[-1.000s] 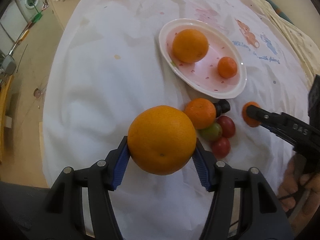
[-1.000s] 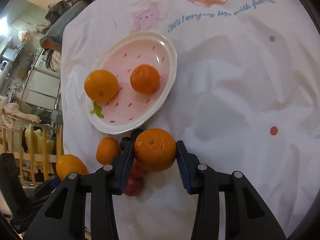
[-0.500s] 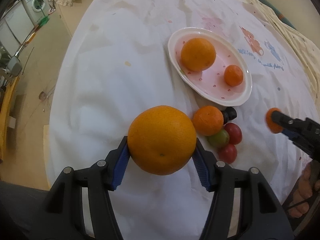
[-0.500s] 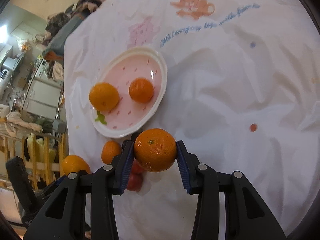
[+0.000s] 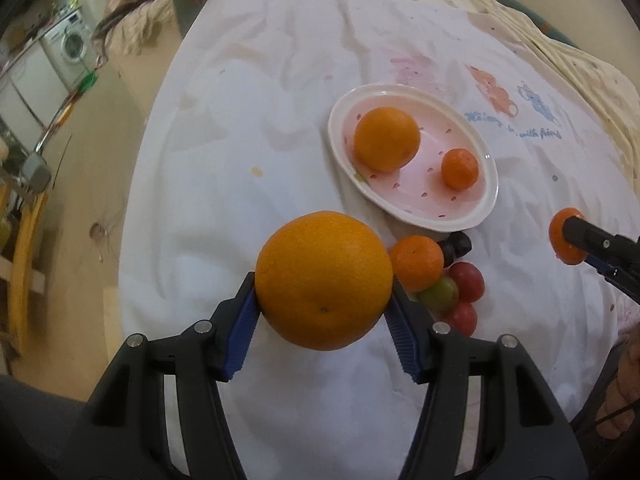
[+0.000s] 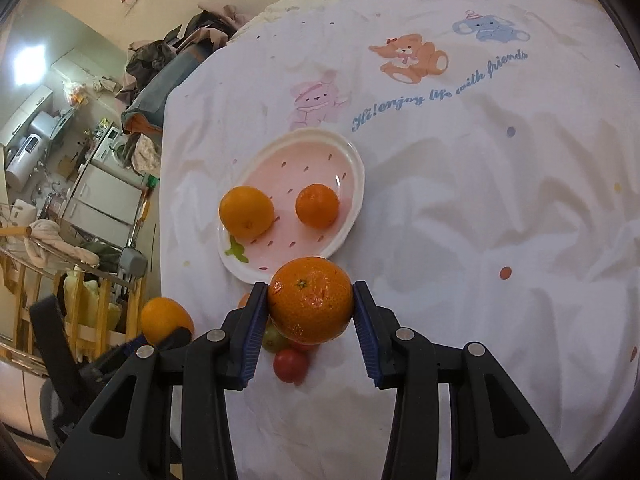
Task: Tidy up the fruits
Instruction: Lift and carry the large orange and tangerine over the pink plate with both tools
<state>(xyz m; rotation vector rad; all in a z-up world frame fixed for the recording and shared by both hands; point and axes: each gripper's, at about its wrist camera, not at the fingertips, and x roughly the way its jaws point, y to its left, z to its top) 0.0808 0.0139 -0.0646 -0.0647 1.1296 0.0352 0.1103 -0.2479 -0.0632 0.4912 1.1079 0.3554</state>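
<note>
The left gripper (image 5: 324, 312) squeezes a big orange (image 5: 323, 279) up in the air, near the plate (image 5: 478, 216). The right gripper (image 6: 310, 312) squeezes a tangerine (image 6: 310, 305), also near the plate.

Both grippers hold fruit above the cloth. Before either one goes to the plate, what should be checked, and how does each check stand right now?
1. Left gripper clamps the large orange: ok.
2. Right gripper clamps the mandarin: ok.
3. Free room on the pink plate beside its orange and small mandarin: ok.
4. Grippers apart from each other: ok.
5. Loose mandarin and cherry tomatoes clear of the path: cannot tell.
</note>
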